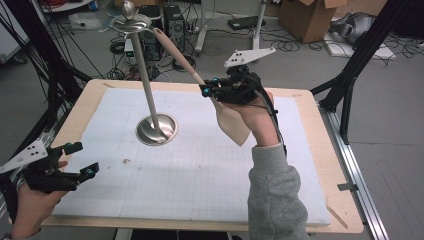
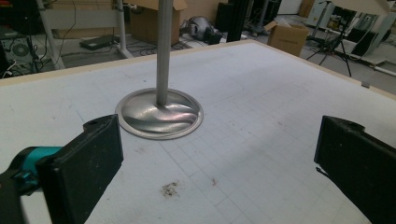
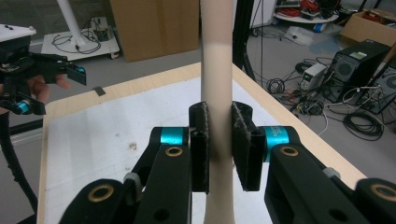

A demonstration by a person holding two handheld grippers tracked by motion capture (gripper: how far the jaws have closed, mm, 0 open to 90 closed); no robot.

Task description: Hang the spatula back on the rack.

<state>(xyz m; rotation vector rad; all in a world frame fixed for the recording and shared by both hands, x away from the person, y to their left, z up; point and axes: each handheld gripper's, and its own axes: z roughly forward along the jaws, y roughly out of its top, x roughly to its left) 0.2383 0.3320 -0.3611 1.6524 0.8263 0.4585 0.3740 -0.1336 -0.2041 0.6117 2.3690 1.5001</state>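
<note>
A beige spatula (image 1: 233,123) is held up over the table with its handle slanting up and left toward the top (image 1: 130,21) of a metal stand. My right gripper (image 1: 206,90) is shut on the handle just above the blade. In the right gripper view the pads (image 3: 201,144) squeeze the handle (image 3: 217,56) from both sides. The stand has a round base (image 1: 156,129) on the white mat and a thin pole (image 1: 145,75). My left gripper (image 1: 83,160) hovers open at the table's near left corner, with nothing between its jaws. It faces the base (image 2: 159,114).
A white gridded mat (image 1: 200,175) covers the wooden table (image 1: 345,200). Black frame posts (image 1: 367,45) stand to the right and left. Computer towers (image 1: 172,22), cables and a cardboard box (image 1: 310,17) lie on the floor beyond the far edge.
</note>
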